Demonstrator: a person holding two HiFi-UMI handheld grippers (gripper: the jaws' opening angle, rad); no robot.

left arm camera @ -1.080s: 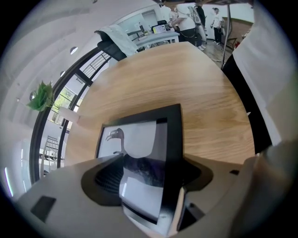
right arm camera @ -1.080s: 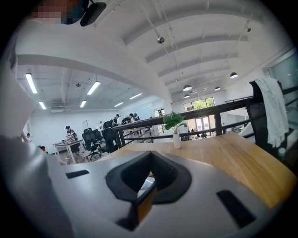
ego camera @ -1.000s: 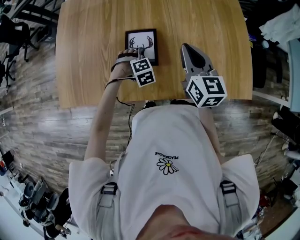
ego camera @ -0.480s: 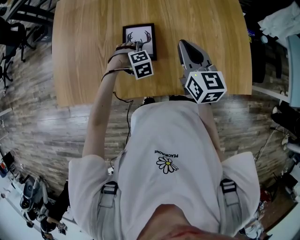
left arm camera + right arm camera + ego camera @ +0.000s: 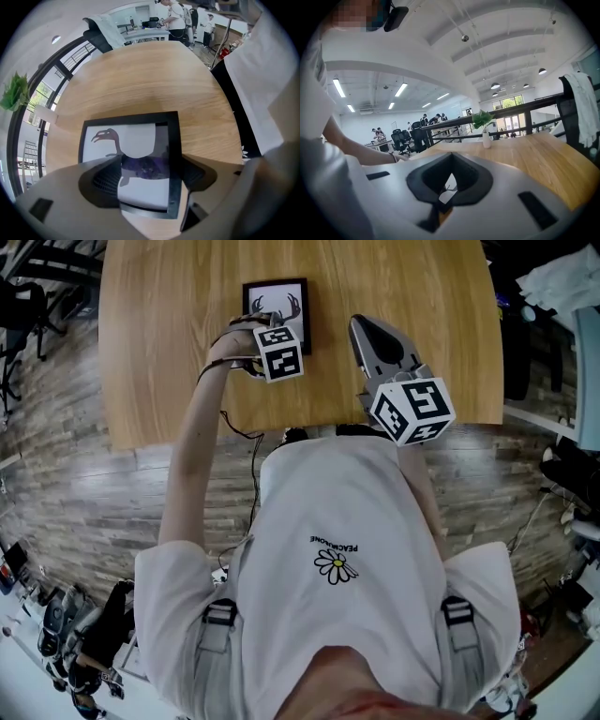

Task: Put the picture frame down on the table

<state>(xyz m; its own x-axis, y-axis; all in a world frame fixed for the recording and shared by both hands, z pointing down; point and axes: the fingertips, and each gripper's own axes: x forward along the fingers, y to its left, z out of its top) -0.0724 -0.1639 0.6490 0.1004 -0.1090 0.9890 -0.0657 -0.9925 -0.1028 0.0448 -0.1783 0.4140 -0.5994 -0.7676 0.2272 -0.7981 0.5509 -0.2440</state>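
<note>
On the light wooden table [image 5: 169, 334], the picture frame [image 5: 275, 298] lies flat and face up, its long axis running away from the person. The putting-down looks done, and only the withdrawal is left. The left gripper [image 5: 150, 176] points down over the frame's near end. Its jaws have just been opening and straddle the frame without pressing it. The right gripper [image 5: 367, 334], just beside, is pinched together and empty.

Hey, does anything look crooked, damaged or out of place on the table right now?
Nothing stands out. The picture frame lies flat on the table, face up, with no visible crack, and nothing is spilled around it.
</note>
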